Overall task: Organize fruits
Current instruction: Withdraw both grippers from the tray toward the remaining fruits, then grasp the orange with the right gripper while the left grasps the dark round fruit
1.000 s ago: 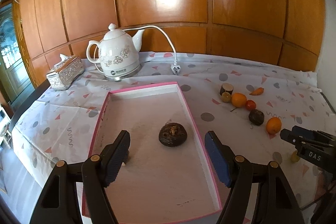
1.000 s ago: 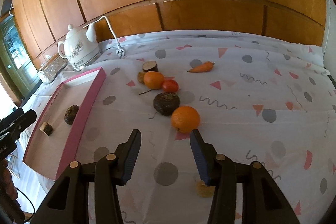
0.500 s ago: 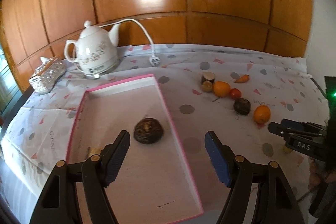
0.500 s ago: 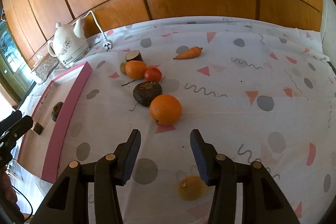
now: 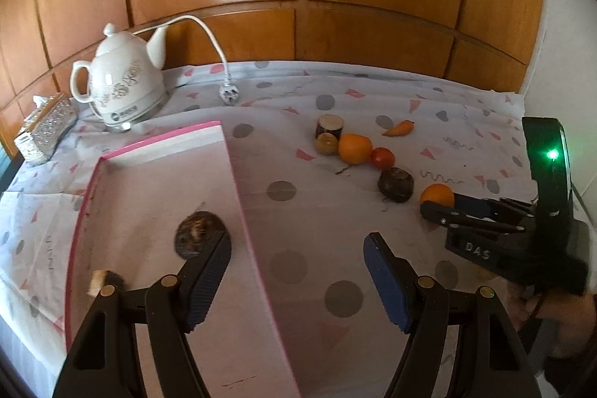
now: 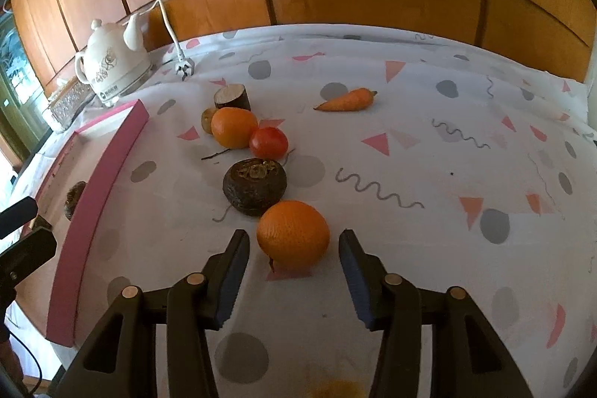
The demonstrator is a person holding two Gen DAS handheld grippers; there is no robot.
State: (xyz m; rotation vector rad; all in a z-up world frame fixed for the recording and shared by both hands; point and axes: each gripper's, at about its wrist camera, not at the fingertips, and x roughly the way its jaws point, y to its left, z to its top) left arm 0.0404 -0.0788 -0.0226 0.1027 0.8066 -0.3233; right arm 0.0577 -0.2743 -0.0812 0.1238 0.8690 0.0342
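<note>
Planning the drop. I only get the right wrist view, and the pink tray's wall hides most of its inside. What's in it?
Observer: The pink tray holds two things: a dark round fruit about mid-tray and a small cut piece by its left wall.
Operator: Where's the left tool?
Observer: In its own view the left tool straddles the tray's right wall. One finger is over the tray at the dark round fruit, the other over the tablecloth.
Operator: Holding anything?
Observer: No. It is open, with nothing between its fingers.
</note>
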